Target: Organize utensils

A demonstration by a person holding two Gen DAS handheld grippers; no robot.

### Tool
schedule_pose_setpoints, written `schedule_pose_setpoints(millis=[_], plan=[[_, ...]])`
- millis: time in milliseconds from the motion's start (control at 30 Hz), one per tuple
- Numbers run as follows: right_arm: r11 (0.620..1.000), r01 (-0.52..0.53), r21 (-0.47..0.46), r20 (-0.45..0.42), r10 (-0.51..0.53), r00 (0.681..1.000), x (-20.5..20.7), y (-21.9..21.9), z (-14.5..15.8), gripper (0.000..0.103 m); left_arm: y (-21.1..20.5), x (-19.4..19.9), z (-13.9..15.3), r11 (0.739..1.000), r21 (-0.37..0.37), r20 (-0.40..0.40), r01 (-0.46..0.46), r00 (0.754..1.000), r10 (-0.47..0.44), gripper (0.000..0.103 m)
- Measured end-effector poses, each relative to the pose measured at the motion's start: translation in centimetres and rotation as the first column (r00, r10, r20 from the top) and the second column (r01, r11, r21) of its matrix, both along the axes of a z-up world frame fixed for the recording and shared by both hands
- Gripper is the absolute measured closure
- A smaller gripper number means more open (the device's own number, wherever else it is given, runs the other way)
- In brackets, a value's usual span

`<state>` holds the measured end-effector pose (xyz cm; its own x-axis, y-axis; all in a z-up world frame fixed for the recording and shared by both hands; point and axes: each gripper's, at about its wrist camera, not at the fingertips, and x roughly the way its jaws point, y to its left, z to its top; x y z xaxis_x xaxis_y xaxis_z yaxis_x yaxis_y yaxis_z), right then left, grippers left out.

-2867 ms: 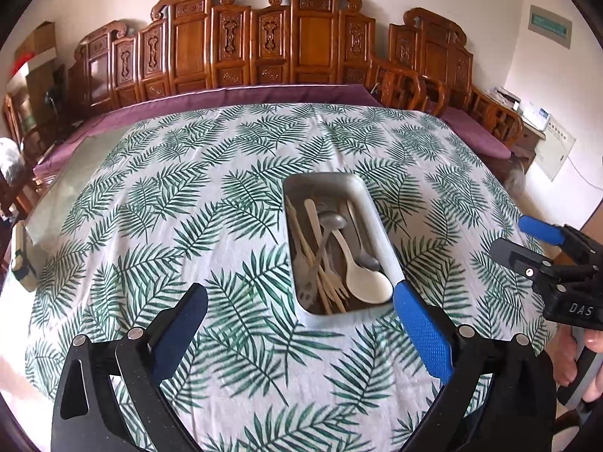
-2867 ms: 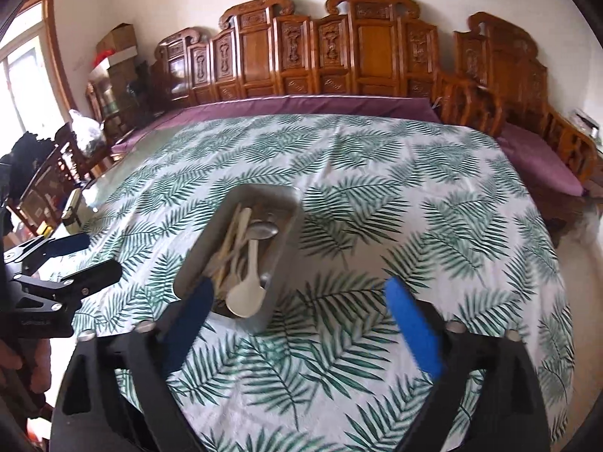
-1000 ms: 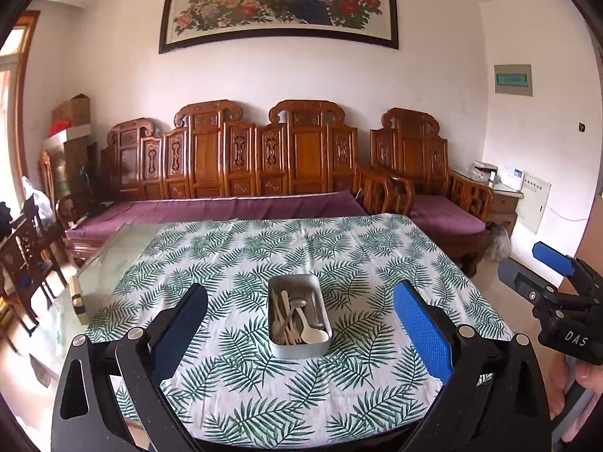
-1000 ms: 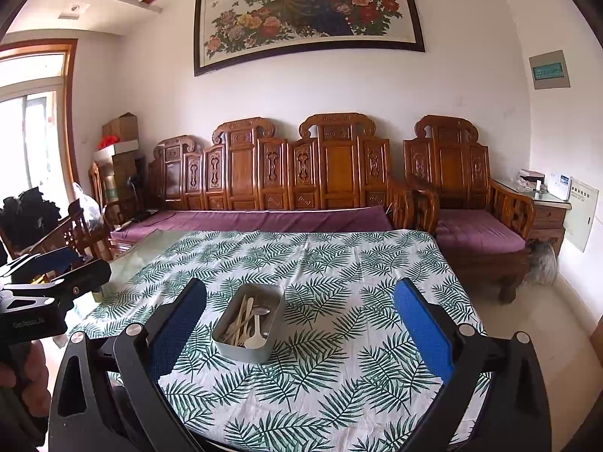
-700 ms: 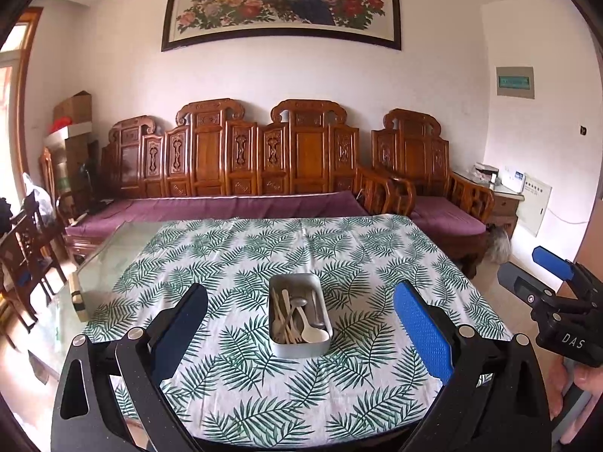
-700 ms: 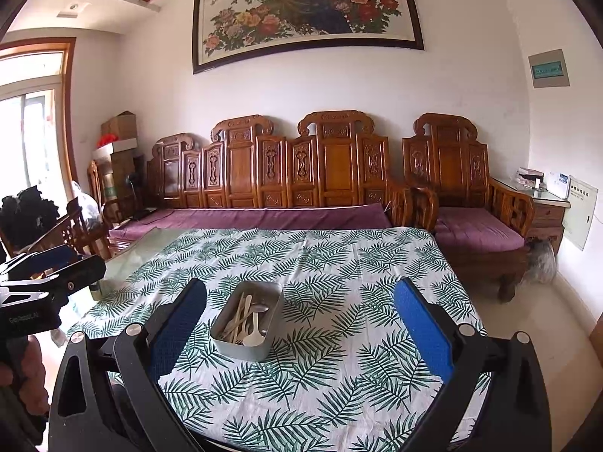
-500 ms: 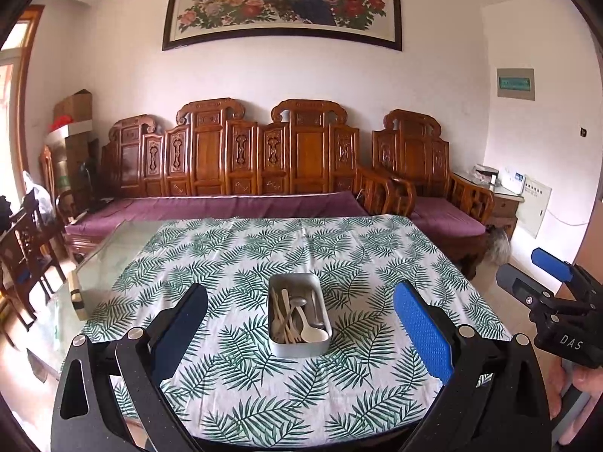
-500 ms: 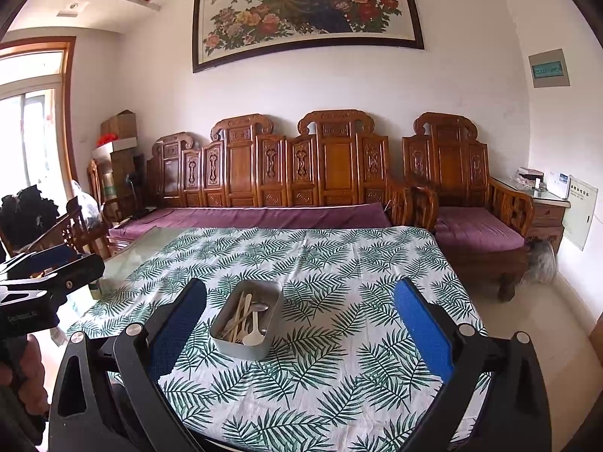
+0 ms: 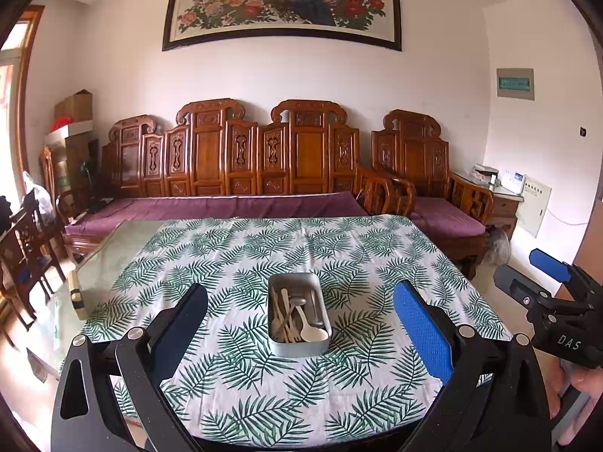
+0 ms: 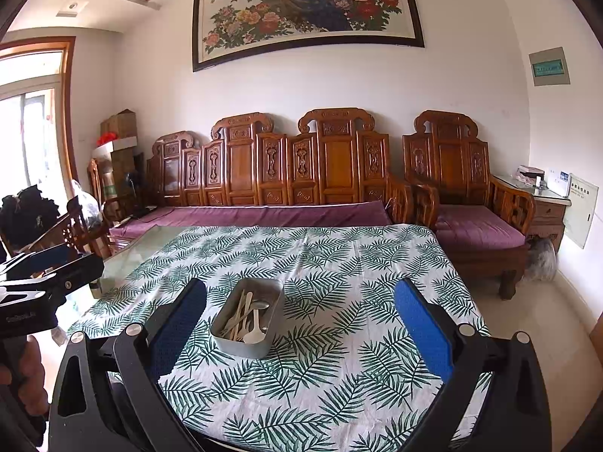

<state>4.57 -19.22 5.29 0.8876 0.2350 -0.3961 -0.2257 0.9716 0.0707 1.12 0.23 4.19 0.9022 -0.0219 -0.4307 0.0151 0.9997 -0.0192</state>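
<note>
Your left gripper [image 9: 299, 333] is held back from the near edge of the table [image 9: 113, 263], its jaws spread wide and empty, and the metal tray [image 9: 299, 346] sits framed between the two blue pads [image 9: 422, 327]. Your right gripper [image 10: 299, 333] is the same: jaws wide apart, nothing between them, hanging off the near edge with the tray ahead and to its left. In the left view the right gripper shows off to the tray's right, beyond the table's side, with fingers [image 9: 586, 380] wrapped on its handle.

The tray rests on the palm-leaf tablecloth [image 9: 339, 256], nearer the front edge than the back. Inside it lie the utensils: a white spoon [image 9: 311, 329] with its bowl at the tray's near end, a metal spoon [image 9: 297, 303] towards the middle, and a bundle of pale wooden pieces [image 9: 280, 318] along the left wall; you cannot tell each piece apart.

Left of the tray the cloth ends and bare glass tabletop shows. Behind the tray, past the far edge, runs a carved wooden bench [image 9: 264, 158] with purple cushions, and above it a framed peacock painting [image 9: 282, 0]
</note>
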Motion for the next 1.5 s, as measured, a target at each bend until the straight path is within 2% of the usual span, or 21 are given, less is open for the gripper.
schedule_pose_setpoints(millis=[1500], plan=[[1.0, -0.008, 0.008, -0.003, 0.008, 1.0, -0.04, 0.43, -0.51, 0.003, -0.7, -0.69, 0.25, 1.0, 0.004, 0.019, 0.0, 1.0, 0.0, 0.008]])
